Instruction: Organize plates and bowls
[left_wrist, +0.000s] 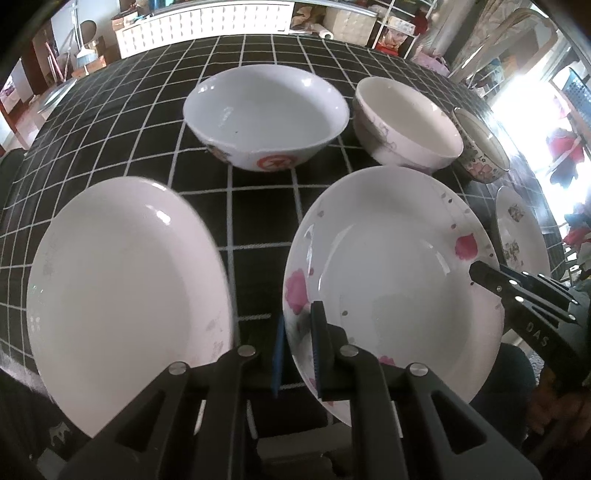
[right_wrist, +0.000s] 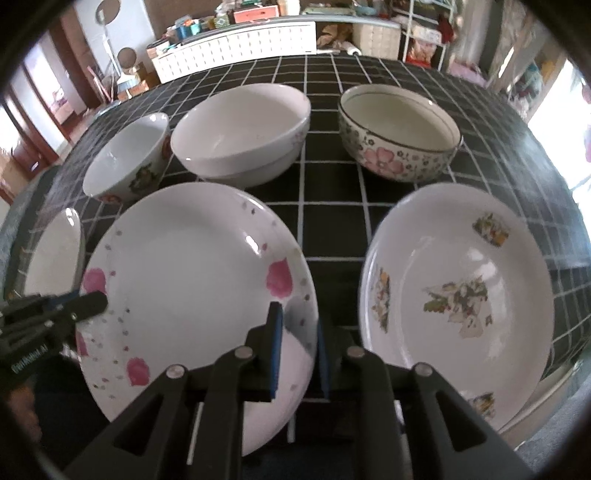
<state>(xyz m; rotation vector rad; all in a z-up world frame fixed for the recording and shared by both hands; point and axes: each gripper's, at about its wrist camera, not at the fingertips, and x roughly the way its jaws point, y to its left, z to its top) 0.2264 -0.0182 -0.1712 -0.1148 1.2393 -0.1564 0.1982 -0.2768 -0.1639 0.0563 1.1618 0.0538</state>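
Note:
A pink-flowered plate (left_wrist: 391, 273) (right_wrist: 192, 288) sits in the middle of the front row. My left gripper (left_wrist: 297, 350) straddles its left rim, one finger over it and one outside, with a visible gap. My right gripper (right_wrist: 297, 347) straddles its right rim the same way. A plain white plate (left_wrist: 122, 291) (right_wrist: 55, 251) lies to its left. A leaf-patterned plate (right_wrist: 458, 291) (left_wrist: 517, 236) lies to its right. Behind stand a red-marked bowl (left_wrist: 266, 114) (right_wrist: 129, 162), a white bowl (left_wrist: 406, 122) (right_wrist: 240, 129) and a pink-flower bowl (right_wrist: 399, 133) (left_wrist: 480, 147).
A black tablecloth (left_wrist: 147, 122) with a white grid covers the table. A white cabinet (right_wrist: 236, 48) and cluttered shelves stand beyond the far edge. The table's near edge runs just below the plates.

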